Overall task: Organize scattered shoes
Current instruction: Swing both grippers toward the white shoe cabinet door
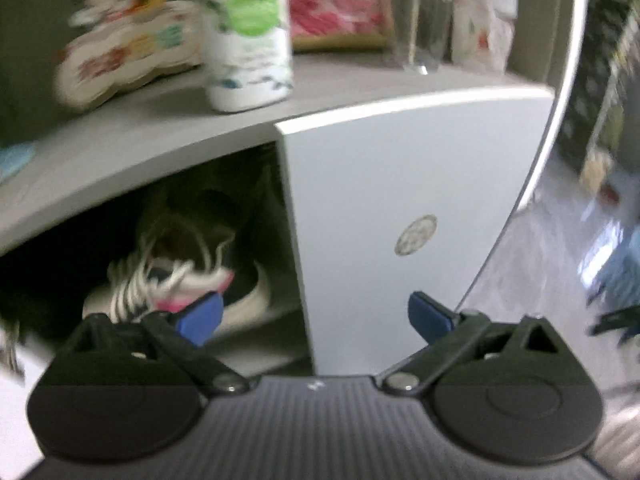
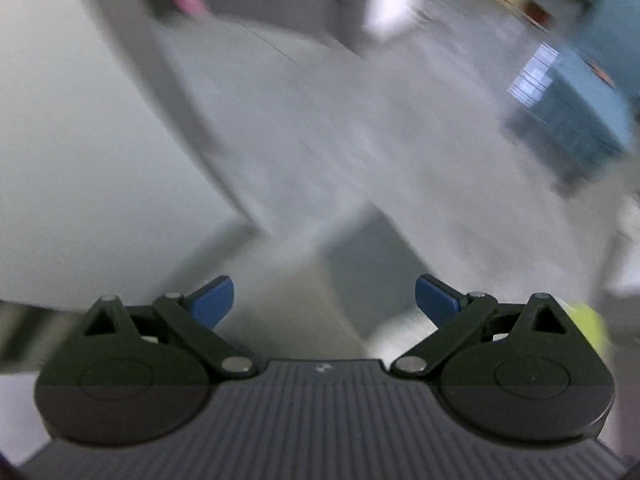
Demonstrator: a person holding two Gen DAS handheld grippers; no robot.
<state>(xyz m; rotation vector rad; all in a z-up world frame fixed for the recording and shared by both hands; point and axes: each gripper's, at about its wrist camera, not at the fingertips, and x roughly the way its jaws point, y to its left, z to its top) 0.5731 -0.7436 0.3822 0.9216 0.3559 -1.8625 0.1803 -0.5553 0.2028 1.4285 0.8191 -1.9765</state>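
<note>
A white sneaker (image 1: pixel 180 284) with white laces, dark panels and a pink accent lies inside the dark lower compartment of a white cabinet (image 1: pixel 132 148). My left gripper (image 1: pixel 314 316) hovers in front of that opening with its blue pads wide apart and nothing between them; it is open. In the right wrist view my right gripper (image 2: pixel 324 300) is open too, empty, and points down at a blurred grey floor (image 2: pixel 360 152). No shoe shows in that view.
A white cabinet door (image 1: pixel 400 220) with a round knob (image 1: pixel 415 235) stands right of the opening. On the shelf above are a white cylinder with a green label (image 1: pixel 248 36), a flat colourful toy (image 1: pixel 128 52), a pink-patterned box (image 1: pixel 336 4) and a clear glass (image 1: pixel 416 28). A blue bin (image 2: pixel 576 120) stands far right.
</note>
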